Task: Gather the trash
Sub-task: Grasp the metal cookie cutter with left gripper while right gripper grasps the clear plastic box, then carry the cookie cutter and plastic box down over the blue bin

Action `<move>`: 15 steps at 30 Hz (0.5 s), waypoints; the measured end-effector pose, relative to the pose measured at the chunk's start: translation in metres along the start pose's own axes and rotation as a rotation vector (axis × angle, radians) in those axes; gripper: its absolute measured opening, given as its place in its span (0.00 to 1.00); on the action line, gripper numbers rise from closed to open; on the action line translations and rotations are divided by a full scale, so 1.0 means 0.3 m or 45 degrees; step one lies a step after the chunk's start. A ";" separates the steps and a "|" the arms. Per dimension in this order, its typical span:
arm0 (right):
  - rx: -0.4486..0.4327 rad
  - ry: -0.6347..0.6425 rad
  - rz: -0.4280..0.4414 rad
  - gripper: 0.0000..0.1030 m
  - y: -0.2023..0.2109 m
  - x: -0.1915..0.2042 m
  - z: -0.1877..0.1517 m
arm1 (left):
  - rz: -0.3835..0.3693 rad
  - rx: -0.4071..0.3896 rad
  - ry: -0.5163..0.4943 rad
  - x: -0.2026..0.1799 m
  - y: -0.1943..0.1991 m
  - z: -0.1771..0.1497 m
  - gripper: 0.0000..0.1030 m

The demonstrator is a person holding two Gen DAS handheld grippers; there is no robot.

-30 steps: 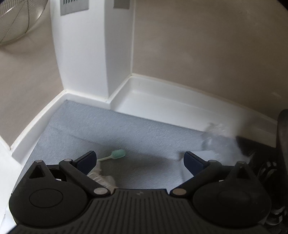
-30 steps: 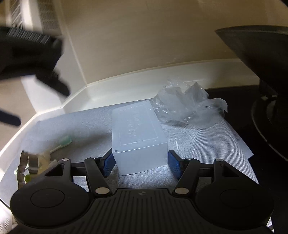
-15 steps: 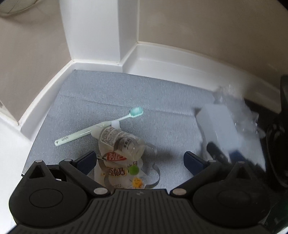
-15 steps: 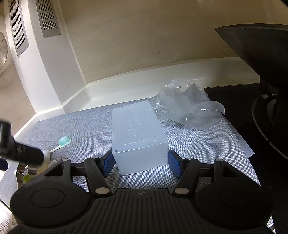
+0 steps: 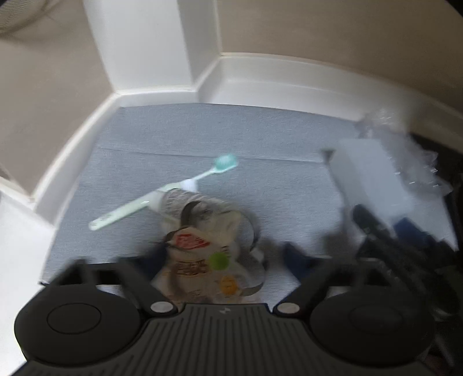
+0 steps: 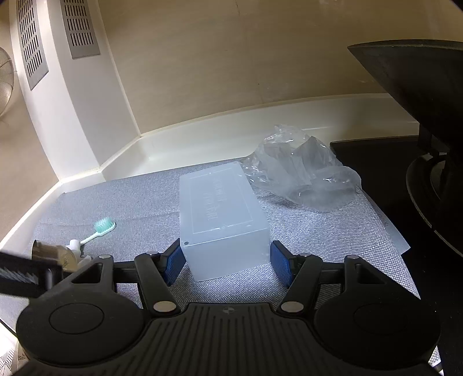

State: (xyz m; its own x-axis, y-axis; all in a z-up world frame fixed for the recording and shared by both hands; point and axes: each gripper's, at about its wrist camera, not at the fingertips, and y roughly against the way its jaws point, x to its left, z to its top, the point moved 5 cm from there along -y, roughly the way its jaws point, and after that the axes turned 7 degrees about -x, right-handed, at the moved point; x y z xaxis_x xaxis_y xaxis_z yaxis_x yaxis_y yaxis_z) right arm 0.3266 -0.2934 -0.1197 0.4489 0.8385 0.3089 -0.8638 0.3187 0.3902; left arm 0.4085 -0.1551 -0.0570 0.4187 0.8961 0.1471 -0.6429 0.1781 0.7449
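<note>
A crumpled snack wrapper (image 5: 202,260) lies against a small clear bottle (image 5: 179,202) on the grey mat (image 5: 260,138). A mint toothbrush (image 5: 162,193) lies just beyond them. My left gripper (image 5: 222,257) is open, its fingers either side of the wrapper; the view is blurred. My right gripper (image 6: 225,263) is open, its pads either side of a frosted plastic box (image 6: 222,214). A crumpled clear plastic bag (image 6: 301,173) lies behind the box. The toothbrush (image 6: 101,228) and bottle (image 6: 55,254) show at the right wrist view's left.
White wall base (image 6: 202,133) and a white pillar (image 5: 144,43) with vents (image 6: 81,26) bound the mat at the back. A black stove top with a dark pan (image 6: 419,86) sits to the right. The left gripper (image 6: 23,277) enters the right wrist view's left edge.
My left gripper has tilted down and moved in over the wrapper and bottle, which now lie between its fingers. My right gripper stays around the box.
</note>
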 end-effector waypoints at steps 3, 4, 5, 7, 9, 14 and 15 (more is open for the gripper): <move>0.000 -0.015 0.033 0.62 0.006 0.005 0.001 | -0.050 0.021 0.080 0.031 0.019 -0.011 0.36; -0.003 -0.014 0.044 0.62 0.009 0.007 0.002 | -0.054 0.010 0.101 0.044 0.032 -0.012 0.32; -0.010 -0.007 0.052 0.62 0.013 0.012 0.002 | -0.053 -0.004 0.112 0.058 0.045 -0.011 0.27; -0.036 0.005 0.067 0.61 0.024 0.023 0.008 | -0.043 -0.019 0.140 0.091 0.073 -0.011 0.13; -0.077 0.009 0.089 0.60 0.040 0.032 0.017 | -0.034 -0.051 0.187 0.130 0.113 -0.012 0.13; -0.132 0.003 0.143 0.59 0.067 0.042 0.033 | -0.015 -0.174 0.261 0.213 0.265 -0.026 0.13; -0.140 0.004 0.152 0.59 0.070 0.044 0.036 | -0.013 -0.195 0.283 0.228 0.305 -0.031 0.13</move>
State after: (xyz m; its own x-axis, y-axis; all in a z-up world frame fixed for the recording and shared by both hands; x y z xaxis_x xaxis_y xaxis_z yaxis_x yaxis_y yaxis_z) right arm 0.3169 -0.2805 -0.0981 0.3407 0.8746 0.3449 -0.9310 0.2626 0.2536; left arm 0.3723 -0.0737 0.0153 0.2854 0.9582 -0.0187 -0.7360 0.2316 0.6361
